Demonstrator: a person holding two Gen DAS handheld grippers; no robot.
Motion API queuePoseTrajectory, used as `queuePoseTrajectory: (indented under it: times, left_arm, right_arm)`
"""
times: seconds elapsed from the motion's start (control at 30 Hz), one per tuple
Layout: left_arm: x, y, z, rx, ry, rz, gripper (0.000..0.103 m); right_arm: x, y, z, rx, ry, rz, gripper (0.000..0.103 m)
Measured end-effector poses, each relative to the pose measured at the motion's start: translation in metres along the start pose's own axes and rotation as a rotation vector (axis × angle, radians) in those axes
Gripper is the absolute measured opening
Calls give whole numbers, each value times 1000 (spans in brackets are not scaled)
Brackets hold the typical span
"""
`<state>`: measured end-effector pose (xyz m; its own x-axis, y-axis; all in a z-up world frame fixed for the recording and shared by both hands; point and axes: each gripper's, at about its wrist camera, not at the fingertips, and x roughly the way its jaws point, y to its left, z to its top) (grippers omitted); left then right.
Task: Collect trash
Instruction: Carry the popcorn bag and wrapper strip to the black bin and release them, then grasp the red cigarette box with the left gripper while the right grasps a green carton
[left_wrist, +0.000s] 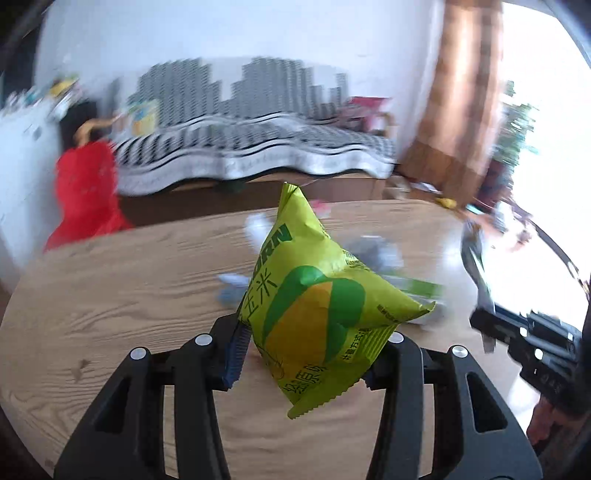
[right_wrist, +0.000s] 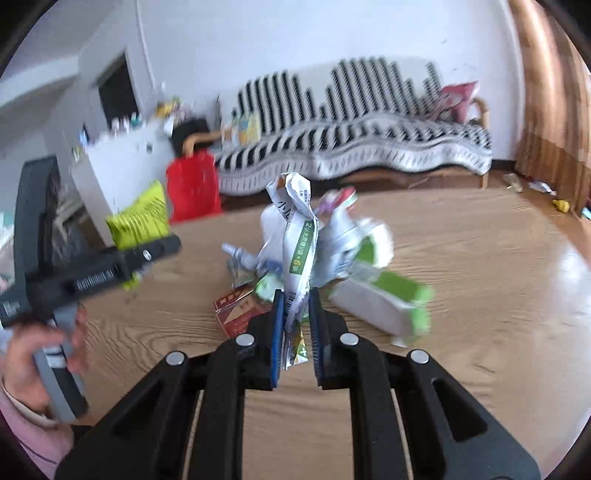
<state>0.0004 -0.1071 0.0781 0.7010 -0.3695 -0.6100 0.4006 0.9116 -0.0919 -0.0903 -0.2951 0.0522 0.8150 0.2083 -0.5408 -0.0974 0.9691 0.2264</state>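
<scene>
A round wooden table (right_wrist: 480, 266) with a pale oak grain carries, near its middle, a loose heap of crumpled white wrappers (right_wrist: 343, 236), a white-and-green carton (right_wrist: 388, 299) lying on its side, and a small red box (right_wrist: 240, 310) just beside them.

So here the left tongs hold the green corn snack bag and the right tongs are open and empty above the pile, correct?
Not quite. The left tongs do hold the green corn snack bag, but the right tongs are not empty: the right wrist view shows them shut on a crumpled white-and-green wrapper, lifted above the trash pile.
</scene>
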Motion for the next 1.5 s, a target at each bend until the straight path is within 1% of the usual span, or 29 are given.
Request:
queuePoseTrajectory:
  times: [0.03,0.1,0.17,0.2,0.23,0.27,0.33,0.37,0.4,0.47,0.57,0.67,0.7,0.73,0.77,0.83,0.93,1.03,1.07,1.17,1.2,1.23,1.27,1.3,1.33,1.43,1.47,1.5]
  left_arm:
    - [-6,-26,-1,28,4,-40,47]
    - [-10,-57,-1,57,18,-107,47]
    - [-12,-101,-3,77,43,-206,47]
    - [-12,-128,-5,91,71,-272,47]
    - [-11,-146,-8,102,89,-315,47]
    - [-9,-175,-14,124,124,-375,47]
    - [-1,-220,-32,159,189,-445,47]
    - [4,-241,-43,179,227,-472,47]
    - [14,-268,-61,204,286,-499,47]
    - [31,-303,-88,248,378,-526,47]
    - [61,-341,-132,309,495,-512,47]
    - [85,-351,-162,331,576,-501,47]
    - [93,-351,-170,340,609,-493,47]
    - [103,-352,-179,347,670,-478,47]
    - [107,-353,-181,348,691,-485,47]
    - [108,-355,-183,367,688,-483,47]
    - [114,-352,-187,354,710,-477,47]
    - [116,-348,-189,333,713,-485,47]
    - [115,-350,-188,331,715,-486,47]
    - [113,-347,-188,339,712,-487,49]
    - [109,-348,-188,344,710,-488,57]
    - [102,-352,-188,345,701,-495,69]
    - [100,-351,-187,342,684,-493,96]
    - [96,-347,-184,331,648,-485,97]
    - [95,-347,-183,327,638,-486,97]
    - [93,-342,-178,288,635,-491,97]
    - [90,-338,-175,271,617,-482,97]
    - [82,-330,-164,240,573,-467,97]
  right_arm:
    - [-23,-12,0,4,-18,-10,14]
    - [-68,-39,-4,9,-55,-78,14]
    - [-103,-65,-10,35,-75,-127,14]
    - [-121,-80,-15,55,-83,-149,14]
    - [-136,-94,-21,75,-84,-166,14]
    - [-147,-106,-27,94,-77,-176,14]
    - [-165,-131,-45,145,-56,-185,14]
    - [-172,-146,-58,181,-36,-187,14]
    - [-175,-156,-67,209,-23,-190,14]
    - [-176,-182,-98,300,28,-198,14]
    - [-166,-218,-150,459,109,-166,14]
    - [-152,-244,-190,583,177,-139,14]
    - [-148,-250,-201,616,193,-126,14]
    - [-141,-257,-212,652,214,-113,14]
    - [-137,-260,-217,668,226,-105,14]
    - [-130,-261,-225,677,247,-97,14]
    - [-123,-261,-227,675,264,-90,14]
    - [-122,-260,-225,675,270,-82,14]
    - [-117,-261,-219,676,273,-83,14]
    - [-118,-265,-221,707,264,-62,14]
    - [-119,-269,-222,730,255,-47,20]
    - [-122,-275,-223,761,250,-49,54]
    - [-127,-279,-224,790,233,-60,78]
    - [-132,-282,-224,811,215,-74,94]
    - [-134,-287,-222,824,207,-87,97]
    - [-151,-297,-217,824,174,-157,97]
    - [-158,-299,-216,811,158,-190,97]
    - [-162,-300,-215,805,148,-204,97]
